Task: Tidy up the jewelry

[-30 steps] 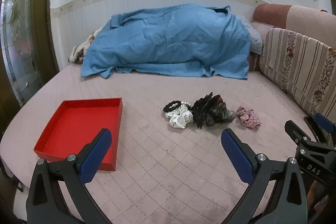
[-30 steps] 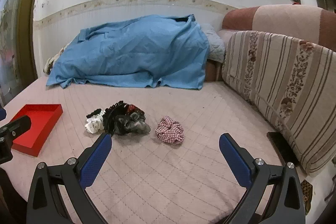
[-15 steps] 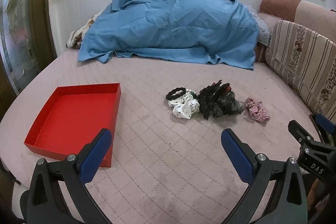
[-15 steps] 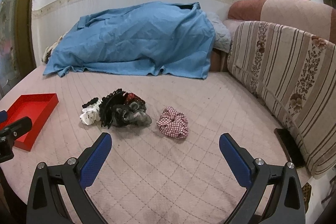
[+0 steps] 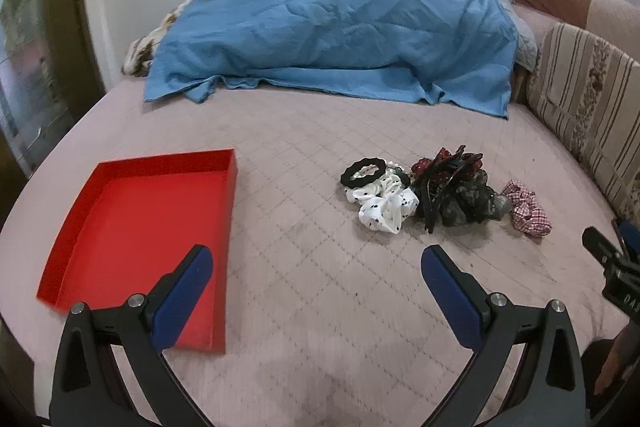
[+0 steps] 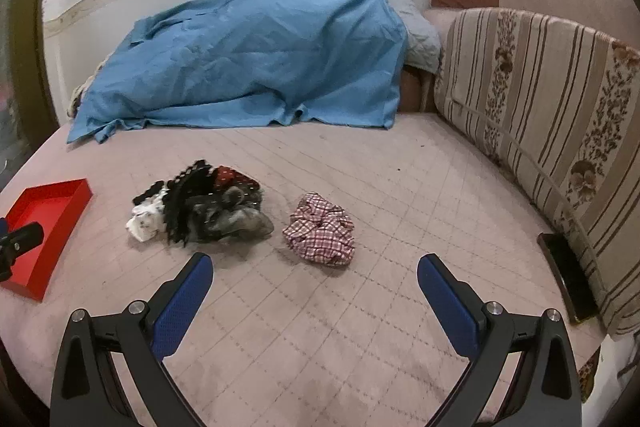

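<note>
A red open tray (image 5: pixel 132 219) lies on the pink quilted bed, left in the left wrist view and at the far left in the right wrist view (image 6: pixel 44 223). A pile of hair accessories lies mid-bed: a black scrunchie (image 5: pixel 363 171), a white dotted scrunchie (image 5: pixel 384 209), black claw clips over dark fabric (image 5: pixel 452 191) (image 6: pixel 208 207). A red plaid scrunchie (image 6: pixel 320 231) lies apart on the right (image 5: pixel 526 213). My left gripper (image 5: pixel 316 275) is open and empty, above the bed between tray and pile. My right gripper (image 6: pixel 314 277) is open and empty, just short of the plaid scrunchie.
A blue sheet (image 5: pixel 340 27) covers a heap at the back of the bed. A striped floral cushion (image 6: pixel 540 115) lines the right side, with a dark flat object (image 6: pixel 568 275) at its foot. The right gripper's body (image 5: pixel 616 275) shows at the right edge.
Both grippers have moved forward and tilted down toward the bed. The pile and plaid scrunchie appear closer. Nothing has been picked up; both grippers stay open.
</note>
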A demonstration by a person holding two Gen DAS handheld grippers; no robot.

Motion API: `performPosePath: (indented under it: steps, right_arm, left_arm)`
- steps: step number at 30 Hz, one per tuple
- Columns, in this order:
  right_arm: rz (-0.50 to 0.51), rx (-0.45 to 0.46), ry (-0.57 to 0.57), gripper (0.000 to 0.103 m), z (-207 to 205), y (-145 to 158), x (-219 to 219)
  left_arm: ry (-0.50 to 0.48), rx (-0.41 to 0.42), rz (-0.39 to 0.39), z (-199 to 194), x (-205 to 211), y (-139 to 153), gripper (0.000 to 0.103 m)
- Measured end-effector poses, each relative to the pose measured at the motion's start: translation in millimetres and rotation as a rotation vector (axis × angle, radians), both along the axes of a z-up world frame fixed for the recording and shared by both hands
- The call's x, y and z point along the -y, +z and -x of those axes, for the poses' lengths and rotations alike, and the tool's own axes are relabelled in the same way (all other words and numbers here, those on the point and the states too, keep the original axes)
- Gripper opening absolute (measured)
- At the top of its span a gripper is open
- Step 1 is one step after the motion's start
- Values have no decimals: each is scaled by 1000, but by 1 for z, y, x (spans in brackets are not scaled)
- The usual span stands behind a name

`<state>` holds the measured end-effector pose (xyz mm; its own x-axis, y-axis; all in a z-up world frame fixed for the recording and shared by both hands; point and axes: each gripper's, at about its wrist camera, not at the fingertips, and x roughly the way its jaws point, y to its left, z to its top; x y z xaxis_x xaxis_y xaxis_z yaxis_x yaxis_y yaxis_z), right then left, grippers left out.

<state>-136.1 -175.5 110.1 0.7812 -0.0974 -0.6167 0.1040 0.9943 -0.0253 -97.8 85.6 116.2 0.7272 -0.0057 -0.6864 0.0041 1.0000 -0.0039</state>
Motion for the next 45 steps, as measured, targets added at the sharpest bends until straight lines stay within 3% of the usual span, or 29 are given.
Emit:
performPosePath:
  steps: [7, 10, 16, 28, 30, 32, 33, 34, 36, 38, 45]
  right_arm:
    - [0, -52, -9, 103, -39, -18, 15]
    - [0, -72, 4, 103, -56, -27, 19]
    - [-30, -123, 10, 100, -88, -46, 29]
    - [-71, -202, 8, 83, -124, -73, 35]
    - [-74, -211, 16, 76, -126, -75, 33]
    - [-82, -221, 24, 65, -127, -78, 32]
    - [-92, -229, 31, 55, -128, -79, 31]
    - [-105, -238, 39, 49, -129, -80, 31]
    - [-133, -254, 53, 30, -129, -81, 30]
    - [-150, -256, 56, 24, -128, -79, 30]
    - [-214, -242, 57, 16, -108, -62, 34]
  left_arm:
    - [-48, -61, 31, -48, 14, -21, 103]
    - [-109, -115, 88, -70, 23, -36, 102]
    - [-137, -196, 154, -104, 31, -60, 81]
    - [-132, -264, 210, -134, 35, -84, 81]
    - [-133, -271, 214, -134, 36, -86, 79]
    - [-134, -282, 211, -135, 37, -86, 58]
    - [-132, -291, 204, -135, 37, -86, 33]
    - [-131, -307, 209, -137, 37, -86, 19]
    - [-117, -308, 237, -134, 32, -83, 19]
    - [-104, -299, 253, -129, 28, -76, 19]
    - [-107, -245, 256, -98, 18, -51, 19]
